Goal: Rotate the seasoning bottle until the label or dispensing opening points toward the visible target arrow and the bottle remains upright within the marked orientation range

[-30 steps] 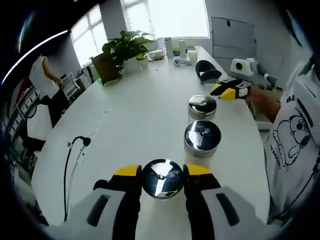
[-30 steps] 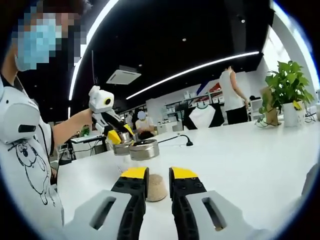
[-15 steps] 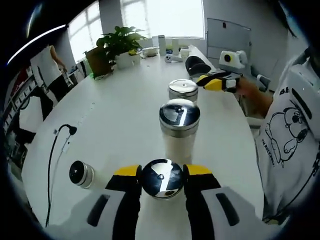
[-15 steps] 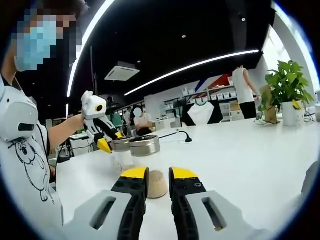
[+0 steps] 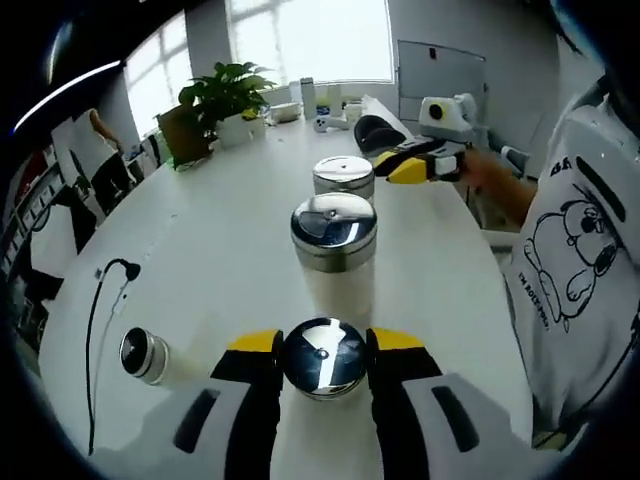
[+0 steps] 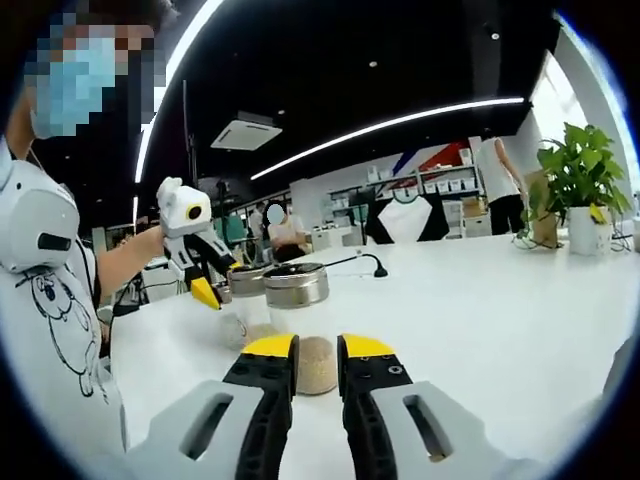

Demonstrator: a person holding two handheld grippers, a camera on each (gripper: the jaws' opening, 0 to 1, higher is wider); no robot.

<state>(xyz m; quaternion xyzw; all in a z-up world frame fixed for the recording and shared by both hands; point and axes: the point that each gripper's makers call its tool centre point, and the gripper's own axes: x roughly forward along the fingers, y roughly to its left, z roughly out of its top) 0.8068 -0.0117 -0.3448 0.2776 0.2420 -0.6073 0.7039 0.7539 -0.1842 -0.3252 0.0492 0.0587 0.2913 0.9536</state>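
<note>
My left gripper (image 5: 322, 345) is shut on a seasoning bottle with a shiny steel lid (image 5: 322, 357); its yellow tips press both sides of the lid. Directly ahead stands a second steel-lidded bottle (image 5: 335, 240) with a white body, and a third bottle (image 5: 343, 177) stands behind it. My right gripper (image 5: 405, 168), in a person's hand, sits just right of that third bottle. In the right gripper view, my right gripper (image 6: 317, 348) has its jaws close together. Beige seasoning (image 6: 316, 362) in a bottle's base shows just past the tips, under a steel lid (image 6: 296, 285). The left gripper (image 6: 200, 285) is beyond it.
All of it rests on a long white table (image 5: 230, 230). A small bottle (image 5: 146, 355) lies on its side at the left, near a black cable (image 5: 100, 300). A potted plant (image 5: 222, 100) and small items stand at the far end. The person (image 5: 580, 250) stands along the right edge.
The left gripper's camera has moved closer to the two standing bottles, still holding its bottle. The lying small bottle has come into view. The right gripper has barely moved.
</note>
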